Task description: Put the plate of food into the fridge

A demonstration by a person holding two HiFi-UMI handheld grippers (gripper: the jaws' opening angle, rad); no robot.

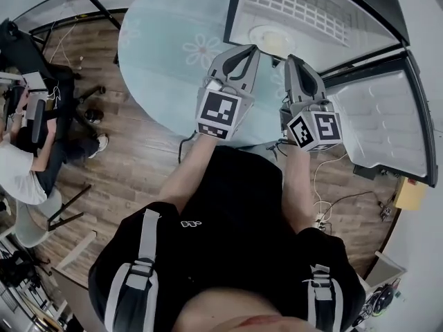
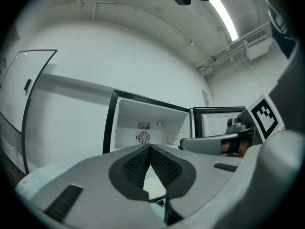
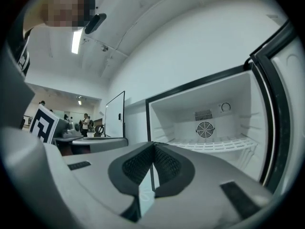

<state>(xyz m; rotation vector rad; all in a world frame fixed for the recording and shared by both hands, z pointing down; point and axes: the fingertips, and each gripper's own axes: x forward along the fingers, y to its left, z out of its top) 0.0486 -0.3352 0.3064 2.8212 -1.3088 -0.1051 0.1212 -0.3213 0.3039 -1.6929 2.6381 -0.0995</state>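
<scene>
Now, 2 closed hand-held grippers (image 1: 249, 49) (image 1: 291, 59), 1 fridge (image 1: 374, 26)

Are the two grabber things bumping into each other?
Apart. The head view shows the left gripper and the right gripper side by side, with a strip of the pale blue surface showing between them.

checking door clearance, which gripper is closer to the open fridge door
Right. In the head view the right gripper sits just beside the open fridge door, not touching it. The left gripper is farther away, on the far side of the right one.
</scene>
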